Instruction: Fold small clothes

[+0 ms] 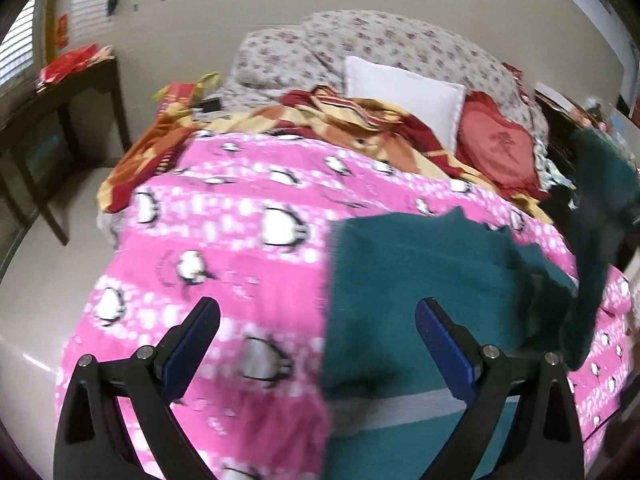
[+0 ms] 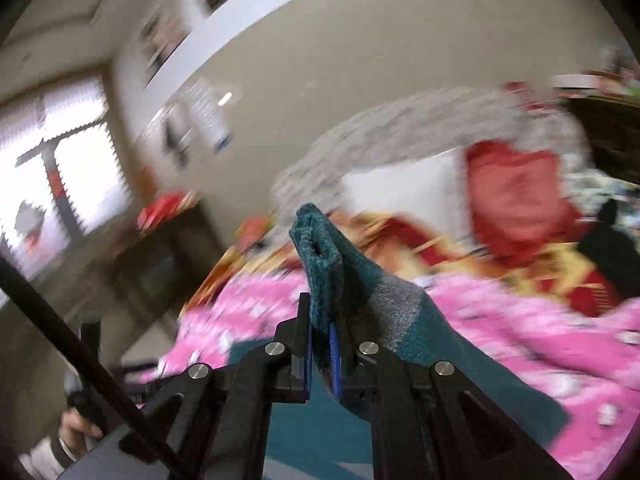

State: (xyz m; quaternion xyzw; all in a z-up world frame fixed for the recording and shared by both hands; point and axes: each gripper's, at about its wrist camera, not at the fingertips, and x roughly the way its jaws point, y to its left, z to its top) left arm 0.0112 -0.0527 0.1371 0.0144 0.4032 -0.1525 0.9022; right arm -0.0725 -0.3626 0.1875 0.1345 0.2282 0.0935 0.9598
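Note:
A teal knitted garment (image 1: 420, 280) with a grey band lies on the pink penguin-print blanket (image 1: 240, 240) in the left wrist view. My left gripper (image 1: 318, 312) hovers above its left edge, open, with nothing between its fingers. At the right of that view a teal part (image 1: 600, 216) is lifted up, blurred. In the right wrist view my right gripper (image 2: 320, 320) is shut on a teal cuff-like end of the garment (image 2: 320, 256). The cloth bunches above the pads, and its grey band (image 2: 396, 308) trails down to the right.
Behind the pink blanket lie a red-and-yellow blanket (image 1: 320, 116), a white pillow (image 1: 404, 92), a red heart-shaped cushion (image 1: 500, 148) and floral bedding (image 1: 360, 40). A dark wooden table (image 1: 60, 120) stands left of the bed. A person's hand (image 2: 76, 428) holds the left gripper's handle.

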